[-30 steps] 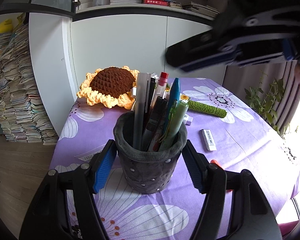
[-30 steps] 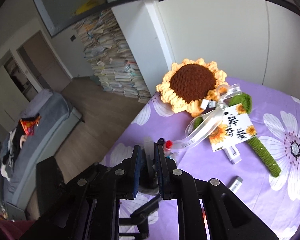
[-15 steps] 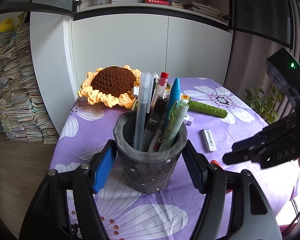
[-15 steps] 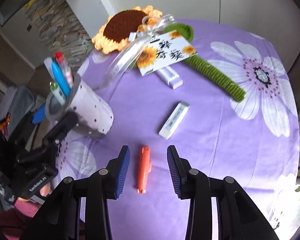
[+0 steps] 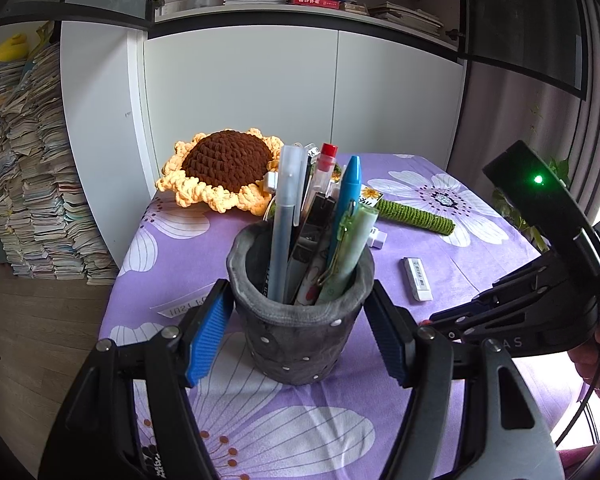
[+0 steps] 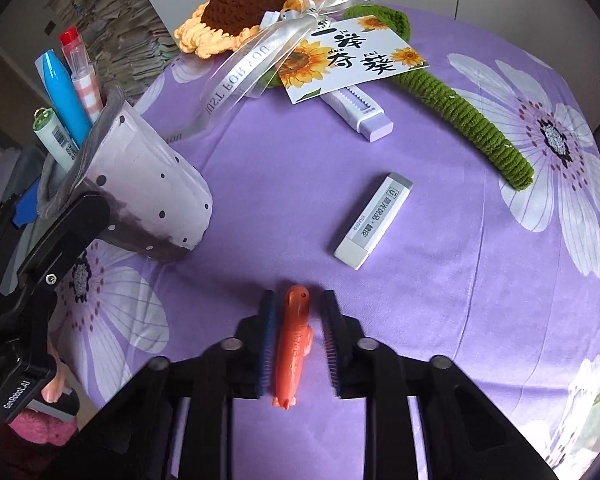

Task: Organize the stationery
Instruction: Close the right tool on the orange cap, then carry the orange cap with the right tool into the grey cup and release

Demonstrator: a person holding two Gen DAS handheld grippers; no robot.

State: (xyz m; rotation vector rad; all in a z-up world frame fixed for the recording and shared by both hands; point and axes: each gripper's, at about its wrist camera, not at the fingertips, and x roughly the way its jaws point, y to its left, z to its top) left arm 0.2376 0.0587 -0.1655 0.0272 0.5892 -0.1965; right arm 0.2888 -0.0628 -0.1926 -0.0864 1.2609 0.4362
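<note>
A grey dotted pen holder [image 5: 300, 320] full of pens stands on the purple flowered tablecloth. My left gripper [image 5: 300, 332] is open with its blue pads on either side of the holder, a small gap showing at each pad. The holder also shows in the right wrist view [image 6: 140, 200]. An orange pen-like item [image 6: 294, 344] lies on the cloth between the fingers of my right gripper [image 6: 298, 340], which is open and low over it, pads apart from it. The right gripper also shows at the right of the left wrist view [image 5: 532, 312].
A white eraser [image 6: 374, 220] lies beyond the orange item, also in the left wrist view [image 5: 417, 279]. A lilac-white correction tape [image 6: 358, 110], a crochet sunflower [image 6: 252, 12] with green stem [image 6: 472, 120] and card [image 6: 352, 56] lie farther back. The table edge is at the left.
My right gripper left the pen holder, opened, swung right and came down around the orange item. The left gripper and holder have not moved.
</note>
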